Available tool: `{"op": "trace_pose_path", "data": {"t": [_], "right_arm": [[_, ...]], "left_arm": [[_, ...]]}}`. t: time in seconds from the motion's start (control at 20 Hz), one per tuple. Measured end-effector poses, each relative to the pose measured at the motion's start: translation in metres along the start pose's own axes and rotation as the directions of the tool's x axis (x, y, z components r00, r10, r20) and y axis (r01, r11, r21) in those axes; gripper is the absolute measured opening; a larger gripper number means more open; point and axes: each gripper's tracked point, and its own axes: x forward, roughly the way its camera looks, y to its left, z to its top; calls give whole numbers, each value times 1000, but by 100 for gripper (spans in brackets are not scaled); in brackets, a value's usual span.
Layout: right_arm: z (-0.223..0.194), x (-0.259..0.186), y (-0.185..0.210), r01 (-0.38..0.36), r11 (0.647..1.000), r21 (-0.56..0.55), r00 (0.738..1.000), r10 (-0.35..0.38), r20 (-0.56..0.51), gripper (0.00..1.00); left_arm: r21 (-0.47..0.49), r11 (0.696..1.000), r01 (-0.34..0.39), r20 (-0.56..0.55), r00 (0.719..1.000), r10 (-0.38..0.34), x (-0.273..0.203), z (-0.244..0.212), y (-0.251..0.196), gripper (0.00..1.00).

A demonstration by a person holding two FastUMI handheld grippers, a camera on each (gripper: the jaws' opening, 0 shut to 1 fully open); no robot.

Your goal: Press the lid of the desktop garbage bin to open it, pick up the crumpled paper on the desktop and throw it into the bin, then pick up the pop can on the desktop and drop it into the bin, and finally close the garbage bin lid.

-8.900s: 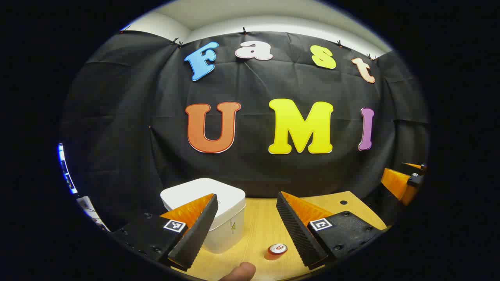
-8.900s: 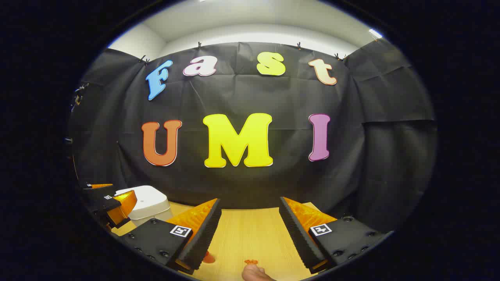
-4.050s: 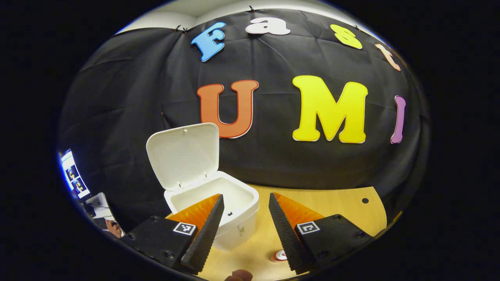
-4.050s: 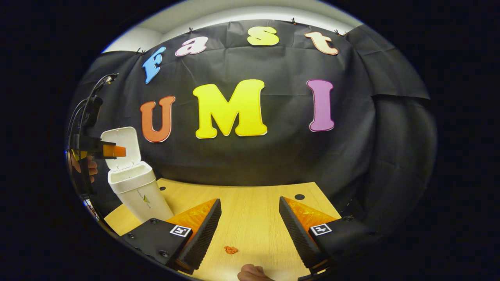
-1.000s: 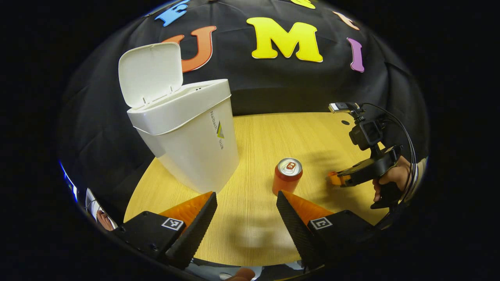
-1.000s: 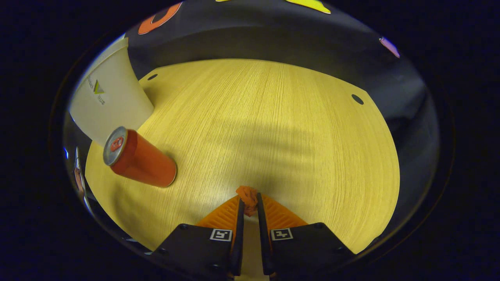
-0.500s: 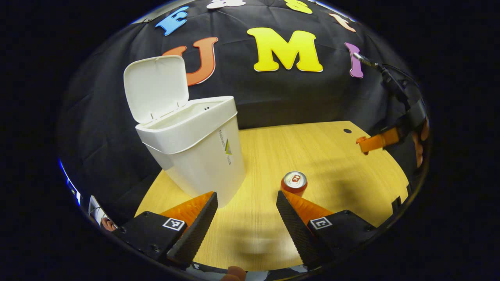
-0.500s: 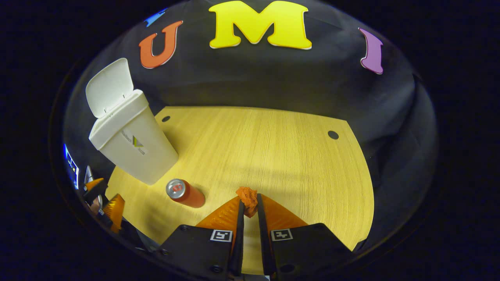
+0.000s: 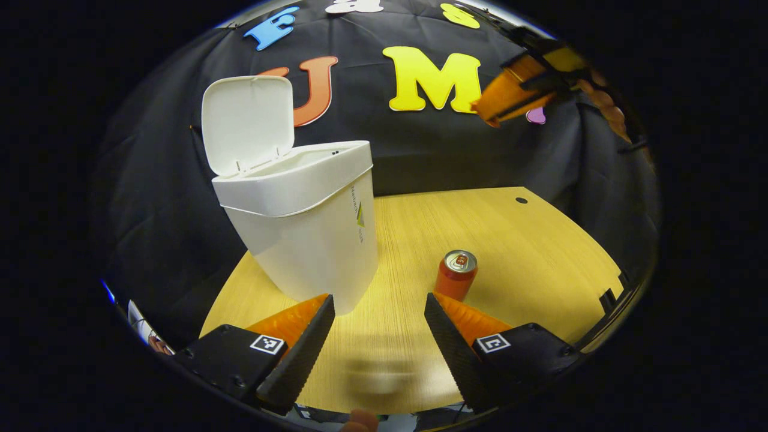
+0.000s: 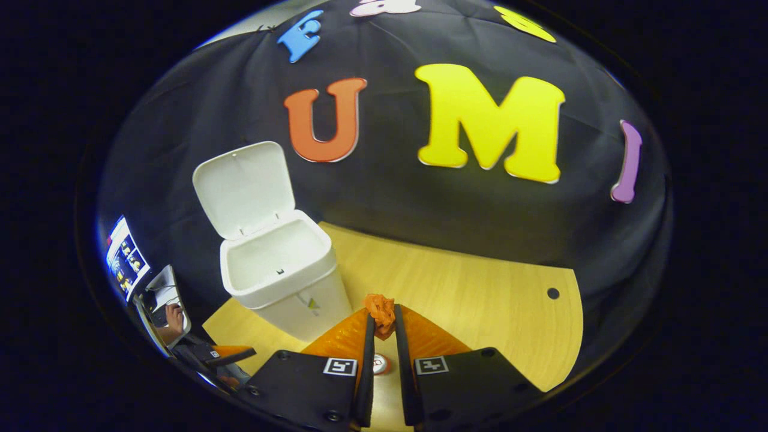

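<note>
Landmark: garbage bin, white, standing on the wooden desktop, lid hinged up and standing upright behind the opening.

Left gripper view, left to right: left gripper is low over the desktop's near edge, level, aimed at the strip of desktop between bin and pop can; its jaws are spread wide with nothing between them. The left finger's tip lies in front of the bin's base. Pop can stands upright to the right of the bin, apart from it, just past the right finger's tip. Up and right of the bin, well above the can, the right gripper hangs in the air against the booth wall, with a hand behind it.

Right gripper view: the right gripper is raised, pitched down toward the desktop, bin to its left with the open interior visible. Its fingers are closed onto the crumpled paper, pinched at the tips, off the desktop, right of the bin's rim.
</note>
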Motion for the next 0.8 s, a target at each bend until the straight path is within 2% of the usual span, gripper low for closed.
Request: {"op": "trace_pose_path", "data": {"t": [0.15, 0.35, 0.5, 0.8], "right_arm": [[17, 29, 62, -77, 996, -45, 997, 78, 13, 20], [24, 66, 119, -128, 988, -81, 992, 128, -11, 20], [23, 96, 143, -138, 988, -63, 990, 136, -36, 20], [11, 140, 157, -117, 991, -63, 989, 111, -94, 21]], "left_arm": [[-8, 1000, 6, -5, 1000, -6, -5, -10, 9, 100], [-44, 999, 13, -9, 1000, -14, -6, -20, 15, 100], [-70, 998, -1, -13, 1000, 0, -6, -27, 27, 100], [-116, 993, -31, -45, 999, 26, -5, -44, 36, 100]]}}
